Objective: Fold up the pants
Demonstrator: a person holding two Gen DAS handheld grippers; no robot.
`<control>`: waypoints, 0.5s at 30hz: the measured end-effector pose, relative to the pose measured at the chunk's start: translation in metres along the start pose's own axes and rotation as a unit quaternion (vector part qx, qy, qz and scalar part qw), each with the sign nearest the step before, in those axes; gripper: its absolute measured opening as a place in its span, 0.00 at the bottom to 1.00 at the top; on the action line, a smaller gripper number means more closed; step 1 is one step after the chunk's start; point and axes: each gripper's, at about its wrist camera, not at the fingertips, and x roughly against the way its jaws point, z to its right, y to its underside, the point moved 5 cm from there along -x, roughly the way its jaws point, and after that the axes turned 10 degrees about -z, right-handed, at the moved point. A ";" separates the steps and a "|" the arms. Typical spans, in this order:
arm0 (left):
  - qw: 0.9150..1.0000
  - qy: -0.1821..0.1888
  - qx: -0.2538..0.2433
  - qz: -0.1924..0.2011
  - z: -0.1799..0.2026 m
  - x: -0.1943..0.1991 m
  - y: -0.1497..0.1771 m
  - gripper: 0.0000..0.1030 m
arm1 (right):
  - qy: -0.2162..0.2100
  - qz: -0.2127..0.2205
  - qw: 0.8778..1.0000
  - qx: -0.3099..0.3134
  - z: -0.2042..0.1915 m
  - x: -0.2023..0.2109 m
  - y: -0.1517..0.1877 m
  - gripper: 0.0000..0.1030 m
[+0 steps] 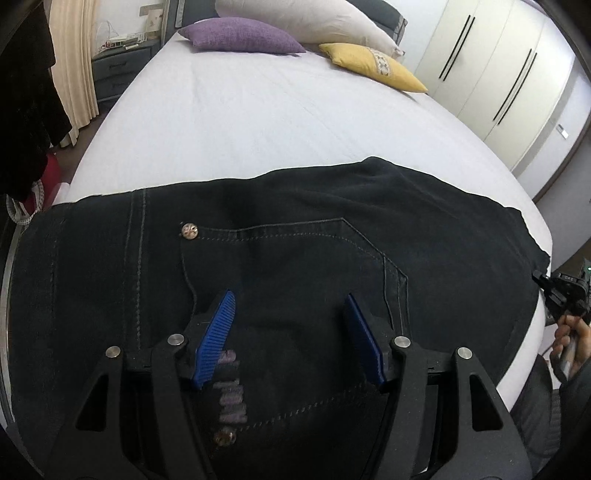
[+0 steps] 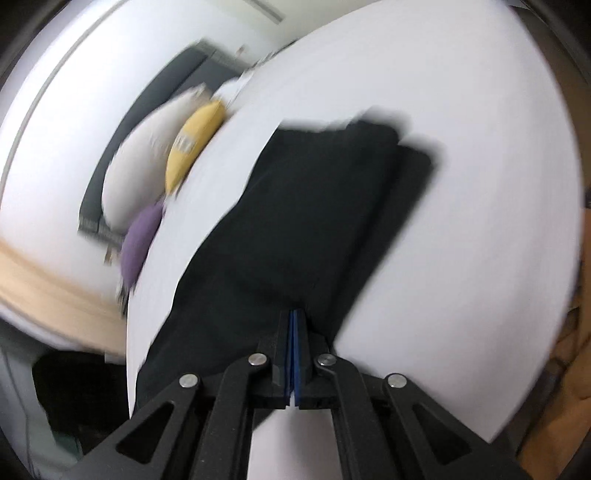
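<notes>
Black jeans (image 1: 295,258) lie across the near part of a white bed (image 1: 258,110), back pocket and a metal rivet facing up. My left gripper (image 1: 290,306) is open just above the waist area, blue pads spread, holding nothing. My right gripper (image 2: 296,314) is shut, its blue pads pressed together at the edge of the black pants (image 2: 295,221); the view is blurred by motion, and the cloth seems pinched at the tips. In the left wrist view the right gripper (image 1: 543,282) shows at the far right by the pant hem.
A purple cushion (image 1: 240,35), a yellow cushion (image 1: 369,64) and a large cream pillow (image 1: 306,18) lie at the bed's head. White wardrobes (image 1: 498,74) stand to the right. A nightstand (image 1: 114,70) and curtain are at the left.
</notes>
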 end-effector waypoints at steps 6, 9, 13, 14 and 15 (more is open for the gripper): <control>1.000 -0.015 0.002 0.004 0.002 0.007 0.014 0.59 | 0.039 0.055 0.997 -0.046 0.019 0.067 -0.011 0.08; 0.999 -0.029 0.002 0.014 0.008 0.024 0.016 0.59 | -0.010 0.048 0.999 0.003 -0.009 0.076 -0.003 0.10; 0.999 -0.008 -0.021 0.029 0.040 0.030 -0.008 0.59 | -0.063 0.000 0.997 0.051 -0.044 0.041 0.004 0.40; 0.999 -0.005 -0.023 0.027 0.046 0.028 -0.013 0.59 | -0.065 -0.007 0.997 0.047 -0.042 0.032 0.004 0.40; 0.999 -0.002 -0.027 0.026 0.051 0.023 -0.017 0.59 | -0.064 -0.015 0.997 0.039 -0.036 0.024 0.002 0.40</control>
